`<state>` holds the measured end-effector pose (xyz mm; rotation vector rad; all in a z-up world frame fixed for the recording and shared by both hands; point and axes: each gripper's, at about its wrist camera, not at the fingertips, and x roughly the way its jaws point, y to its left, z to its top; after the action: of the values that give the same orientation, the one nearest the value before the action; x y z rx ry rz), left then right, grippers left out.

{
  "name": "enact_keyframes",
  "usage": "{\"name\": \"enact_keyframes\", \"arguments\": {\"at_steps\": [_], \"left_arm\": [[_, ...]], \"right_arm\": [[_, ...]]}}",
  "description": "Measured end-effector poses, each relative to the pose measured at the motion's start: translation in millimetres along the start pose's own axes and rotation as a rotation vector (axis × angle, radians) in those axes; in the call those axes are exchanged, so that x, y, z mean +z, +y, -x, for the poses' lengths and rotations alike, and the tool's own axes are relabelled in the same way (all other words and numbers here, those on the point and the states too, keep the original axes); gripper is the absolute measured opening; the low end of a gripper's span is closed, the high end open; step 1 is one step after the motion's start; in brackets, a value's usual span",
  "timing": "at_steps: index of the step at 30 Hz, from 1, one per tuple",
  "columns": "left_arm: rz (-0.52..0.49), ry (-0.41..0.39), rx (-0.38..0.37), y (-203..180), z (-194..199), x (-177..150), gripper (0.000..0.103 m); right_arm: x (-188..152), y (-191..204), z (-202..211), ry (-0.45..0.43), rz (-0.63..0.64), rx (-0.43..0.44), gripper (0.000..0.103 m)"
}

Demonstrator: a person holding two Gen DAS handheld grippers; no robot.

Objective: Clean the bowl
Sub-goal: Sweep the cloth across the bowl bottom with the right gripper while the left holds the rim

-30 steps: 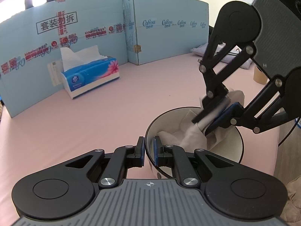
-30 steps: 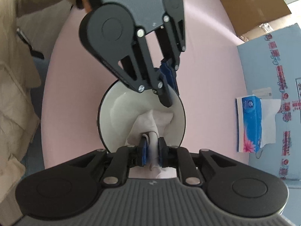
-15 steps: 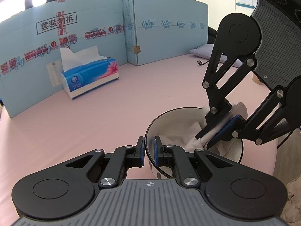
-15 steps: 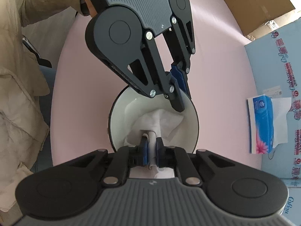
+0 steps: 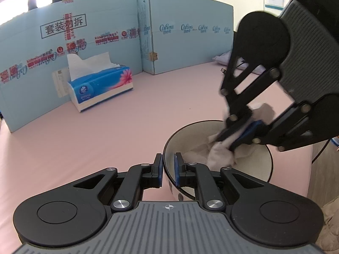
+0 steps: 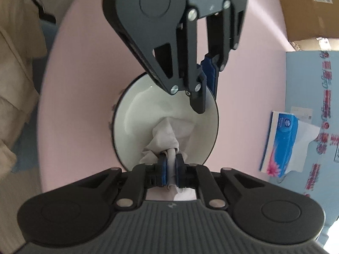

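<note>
A white bowl [image 5: 252, 165] with a dark rim sits on the pink table near its right edge; it also shows in the right wrist view [image 6: 135, 114]. My left gripper [image 5: 168, 168] is shut on the bowl's near rim, one pad inside and one outside. My right gripper [image 6: 171, 165] is shut on a crumpled white tissue [image 6: 165, 135] and presses it against the bowl's inside. In the left wrist view the right gripper [image 5: 235, 139] reaches down from the right with the tissue [image 5: 220, 154] bunched under it.
A blue tissue box [image 5: 101, 86] with a sheet sticking out stands at the back left, also in the right wrist view [image 6: 284, 144]. Light blue cardboard panels [image 5: 186, 38] wall the far side. The table edge [image 5: 311, 160] runs close to the bowl's right.
My right gripper has swept the tissue across the inside of the bowl, from its far right side toward the middle. My left gripper and the bowl have stayed in place.
</note>
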<state>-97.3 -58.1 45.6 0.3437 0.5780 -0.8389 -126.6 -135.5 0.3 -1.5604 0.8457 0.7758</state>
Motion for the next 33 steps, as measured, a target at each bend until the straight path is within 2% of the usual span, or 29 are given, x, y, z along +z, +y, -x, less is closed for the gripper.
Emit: {"name": "enact_keyframes", "arguments": {"at_steps": [3, 9, 12, 25, 28, 33], "left_arm": [[-0.001, 0.001, -0.005, 0.7, -0.8, -0.3, 0.020], [0.007, -0.001, -0.022, 3.7, -4.5, 0.8, 0.020], [0.007, -0.001, -0.022, 2.7, -4.7, 1.0, 0.020], [0.003, 0.012, -0.024, 6.8, -11.7, 2.4, 0.022], [0.004, 0.014, -0.024, 6.3, -12.7, 2.9, 0.021], [-0.002, 0.009, -0.047, 9.1, -13.3, 2.8, 0.019]], "right_arm": [[-2.9, 1.2, 2.1, -0.003, 0.018, -0.041, 0.008], [-1.7, 0.1, 9.8, -0.079, 0.035, -0.142, 0.008], [-2.1, -4.3, 16.4, -0.109, 0.027, -0.161, 0.008], [-10.3, 14.5, 16.9, -0.061, -0.004, -0.073, 0.008], [-13.6, 9.6, 15.5, -0.073, -0.041, -0.037, 0.008], [-19.5, 9.6, 21.1, -0.147, -0.137, -0.048, 0.009]]}}
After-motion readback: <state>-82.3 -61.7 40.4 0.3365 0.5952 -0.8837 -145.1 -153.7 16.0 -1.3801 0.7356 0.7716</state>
